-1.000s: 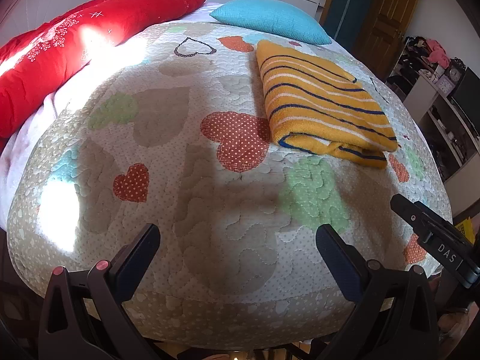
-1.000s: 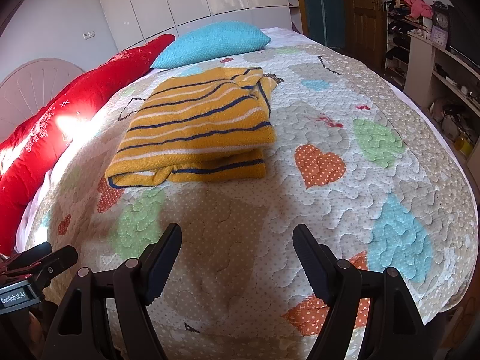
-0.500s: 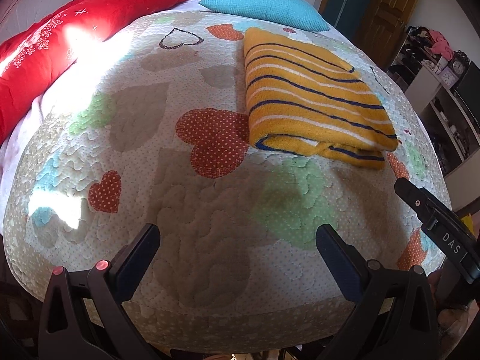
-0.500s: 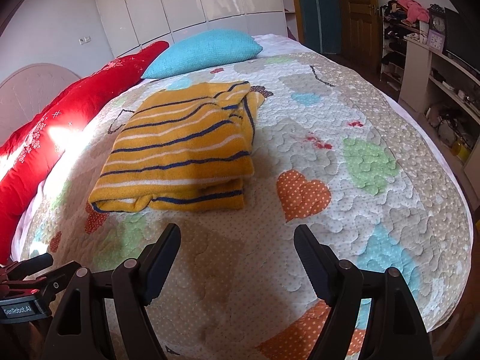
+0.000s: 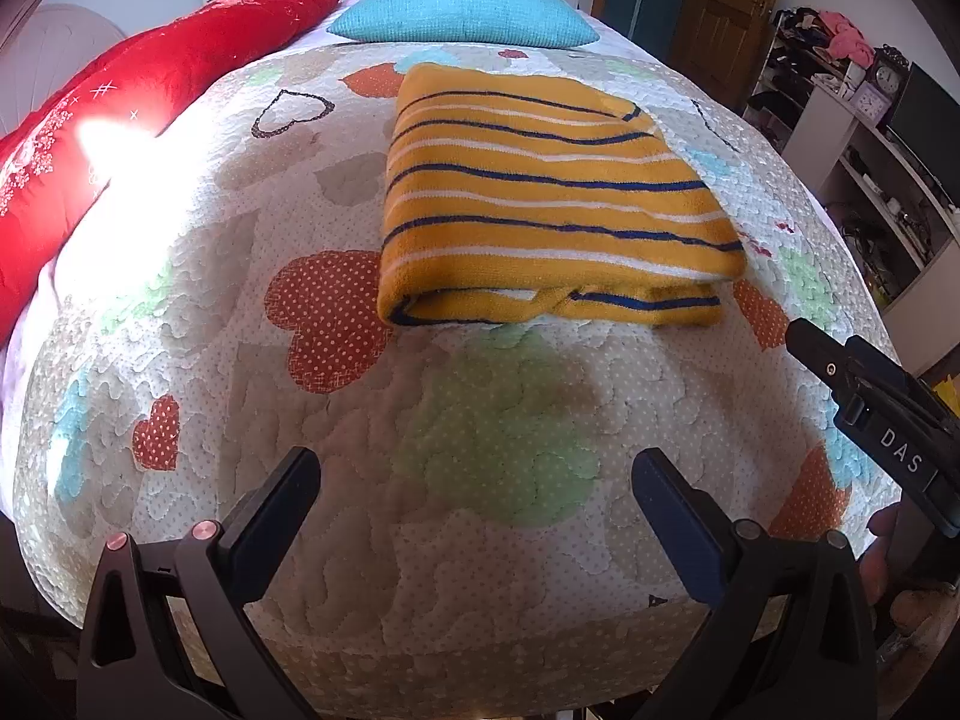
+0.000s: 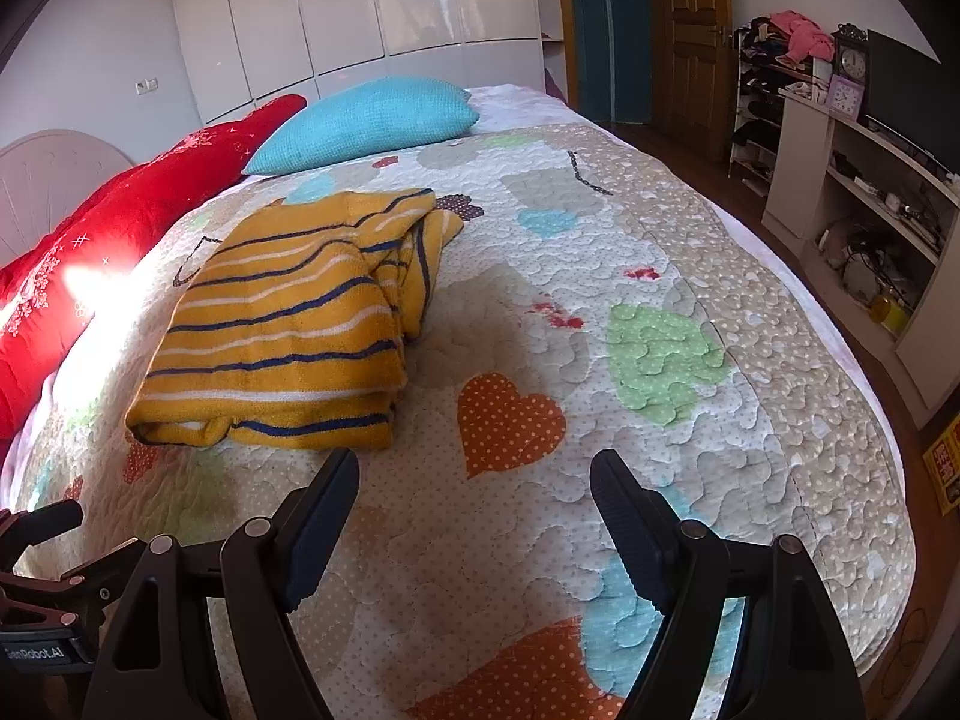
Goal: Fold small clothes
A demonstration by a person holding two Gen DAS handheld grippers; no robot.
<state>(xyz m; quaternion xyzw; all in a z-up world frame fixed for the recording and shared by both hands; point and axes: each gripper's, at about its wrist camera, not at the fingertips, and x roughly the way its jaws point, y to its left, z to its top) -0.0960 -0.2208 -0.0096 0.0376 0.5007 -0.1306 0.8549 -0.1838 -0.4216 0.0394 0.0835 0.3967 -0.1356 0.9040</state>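
Observation:
A folded yellow garment [image 5: 540, 198] with blue and white stripes lies on the heart-patterned quilt [image 5: 492, 444] of a bed. It also shows in the right wrist view [image 6: 300, 324], left of centre. My left gripper [image 5: 474, 480] is open and empty, above the quilt's near edge, short of the garment. My right gripper [image 6: 474, 480] is open and empty, just in front and to the right of the garment's near edge. The right gripper's body [image 5: 882, 420] shows at the right edge of the left wrist view.
A red bolster [image 5: 120, 96] lies along the left side of the bed and a turquoise pillow [image 5: 462, 6] at its head. White wardrobes [image 6: 372, 6], a wooden door [image 6: 690, 30] and cluttered white shelves [image 6: 840, 180] stand beyond and to the right.
Both grippers have swung so the garment sits nearer and more central in the left view, and further left in the right view. The garment itself has not moved. Both stay open.

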